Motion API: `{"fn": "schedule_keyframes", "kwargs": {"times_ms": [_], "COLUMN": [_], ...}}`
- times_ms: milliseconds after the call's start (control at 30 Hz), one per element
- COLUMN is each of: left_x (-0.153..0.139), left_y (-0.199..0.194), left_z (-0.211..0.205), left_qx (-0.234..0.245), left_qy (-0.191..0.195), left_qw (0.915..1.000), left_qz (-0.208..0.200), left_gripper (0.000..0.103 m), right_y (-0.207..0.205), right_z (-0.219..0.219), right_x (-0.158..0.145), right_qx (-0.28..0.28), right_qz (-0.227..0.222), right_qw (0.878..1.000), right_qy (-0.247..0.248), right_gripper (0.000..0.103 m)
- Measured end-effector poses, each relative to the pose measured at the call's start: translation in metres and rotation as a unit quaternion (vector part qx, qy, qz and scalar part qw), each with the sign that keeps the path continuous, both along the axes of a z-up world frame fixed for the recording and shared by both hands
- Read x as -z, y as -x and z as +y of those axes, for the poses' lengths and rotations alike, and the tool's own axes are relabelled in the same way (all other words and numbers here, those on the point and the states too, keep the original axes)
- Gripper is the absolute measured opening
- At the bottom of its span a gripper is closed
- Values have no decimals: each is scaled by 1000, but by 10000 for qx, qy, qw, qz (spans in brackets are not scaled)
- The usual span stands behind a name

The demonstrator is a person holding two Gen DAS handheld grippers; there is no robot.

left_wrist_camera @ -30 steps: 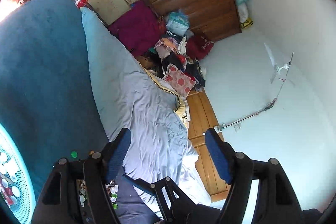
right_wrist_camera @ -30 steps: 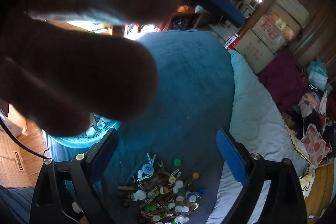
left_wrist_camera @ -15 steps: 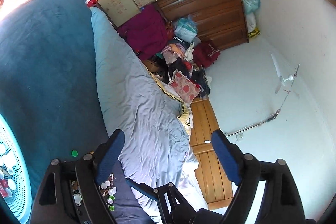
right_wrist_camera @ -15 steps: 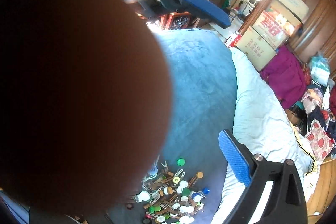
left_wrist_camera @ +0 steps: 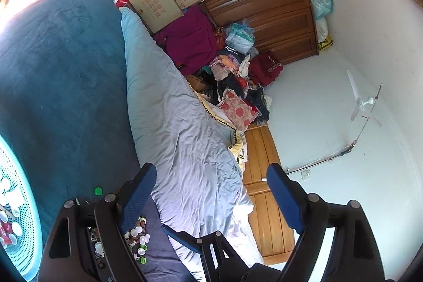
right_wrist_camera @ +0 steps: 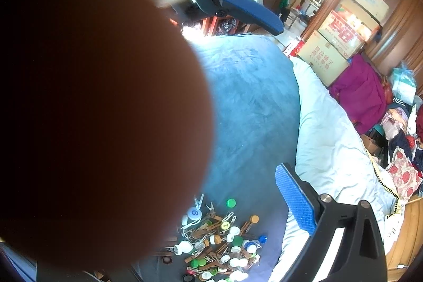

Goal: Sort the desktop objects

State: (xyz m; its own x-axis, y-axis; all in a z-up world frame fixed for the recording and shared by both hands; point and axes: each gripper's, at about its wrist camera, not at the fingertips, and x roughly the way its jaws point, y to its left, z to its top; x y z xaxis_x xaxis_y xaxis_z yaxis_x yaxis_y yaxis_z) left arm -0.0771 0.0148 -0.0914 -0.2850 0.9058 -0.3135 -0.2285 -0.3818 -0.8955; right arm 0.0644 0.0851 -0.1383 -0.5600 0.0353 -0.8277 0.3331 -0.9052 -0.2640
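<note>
Pile of caps and clothespins is being seen on the blue blanket, below and ahead of the right tool, which is being held wide and empty; its left side is being hidden by a finger

Left tool, having just been opening, is being held wide and empty, aimed past the pile toward the bed; basket is being kept at its left

Right tool is being judged nearer

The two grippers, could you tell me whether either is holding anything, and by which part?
Nothing is held. The left gripper stands open over the grey sheet; the right gripper's visible finger is bare, though a finger on the lens hides its other one.
</note>
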Motion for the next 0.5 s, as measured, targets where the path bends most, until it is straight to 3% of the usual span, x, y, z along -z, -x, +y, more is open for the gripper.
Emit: {"fn": "schedule_keyframes", "kwargs": {"times_ms": [500], "left_x": [11], "left_y": [2], "left_z": [8], "left_qx": [17], "left_qy": [115], "left_qw": [9999], "left_qz": [-90], "left_gripper": [86], "right_y": [-17], "right_z": [5], "right_x": [0], "right_qx": [66], "right_qz": [-74], "right_qw": [9999], "right_qy": [63], "right_gripper": [100]}}
